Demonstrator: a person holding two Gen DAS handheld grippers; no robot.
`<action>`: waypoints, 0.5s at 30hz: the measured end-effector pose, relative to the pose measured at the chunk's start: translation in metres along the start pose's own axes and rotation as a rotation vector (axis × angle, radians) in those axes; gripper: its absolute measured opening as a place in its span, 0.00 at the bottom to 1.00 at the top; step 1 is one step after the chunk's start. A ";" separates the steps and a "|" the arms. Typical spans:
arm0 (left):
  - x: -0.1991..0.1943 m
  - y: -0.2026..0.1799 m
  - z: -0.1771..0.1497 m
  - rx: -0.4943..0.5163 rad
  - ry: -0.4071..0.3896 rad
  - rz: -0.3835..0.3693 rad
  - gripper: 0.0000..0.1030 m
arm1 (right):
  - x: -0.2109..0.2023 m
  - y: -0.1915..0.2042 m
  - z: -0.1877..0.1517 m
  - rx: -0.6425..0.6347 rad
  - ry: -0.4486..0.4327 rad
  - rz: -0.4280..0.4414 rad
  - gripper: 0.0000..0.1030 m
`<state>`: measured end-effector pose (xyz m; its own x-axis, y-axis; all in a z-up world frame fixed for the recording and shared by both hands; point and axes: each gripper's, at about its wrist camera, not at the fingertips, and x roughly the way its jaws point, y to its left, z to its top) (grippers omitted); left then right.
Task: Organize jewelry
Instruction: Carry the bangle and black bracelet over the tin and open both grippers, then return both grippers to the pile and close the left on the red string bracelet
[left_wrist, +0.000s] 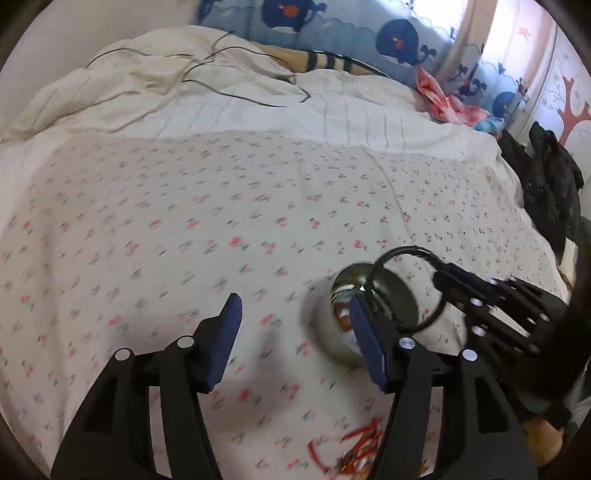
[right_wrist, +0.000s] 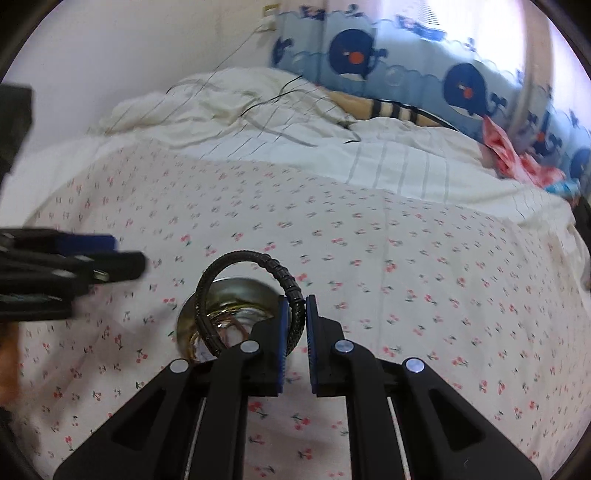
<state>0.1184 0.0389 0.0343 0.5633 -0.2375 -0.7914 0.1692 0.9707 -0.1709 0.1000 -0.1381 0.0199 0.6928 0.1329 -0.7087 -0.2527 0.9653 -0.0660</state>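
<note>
**Bracelet over bowl, right grip holding**

Your left wrist view alone shows a red-orange tangle (left_wrist: 354, 448) on the bedsheet (left_wrist: 147, 229) near its front edge. Your right gripper (right_wrist: 294, 317) is clamped on the black braided bracelet (right_wrist: 284, 277), a stiff ring hanging above the metal bowl (right_wrist: 236, 295), which holds jewelry. Your left gripper (left_wrist: 295, 332) stands apart, empty.

Home bedroom: rumpled bed (right_wrist: 295, 221), whale-print curtain (right_wrist: 369, 48).
</note>
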 end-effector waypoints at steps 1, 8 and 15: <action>-0.003 0.005 -0.006 -0.009 0.002 0.008 0.56 | 0.005 0.006 -0.001 -0.015 0.013 0.000 0.10; 0.005 0.011 -0.057 0.025 0.100 0.023 0.59 | -0.008 0.002 -0.016 0.000 0.011 -0.034 0.41; -0.001 -0.016 -0.100 0.201 0.124 0.087 0.67 | -0.076 -0.038 -0.083 0.168 0.015 0.082 0.58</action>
<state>0.0338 0.0270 -0.0211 0.4816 -0.1353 -0.8659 0.2892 0.9572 0.0113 0.0005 -0.2037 0.0180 0.6645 0.2101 -0.7172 -0.1902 0.9756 0.1096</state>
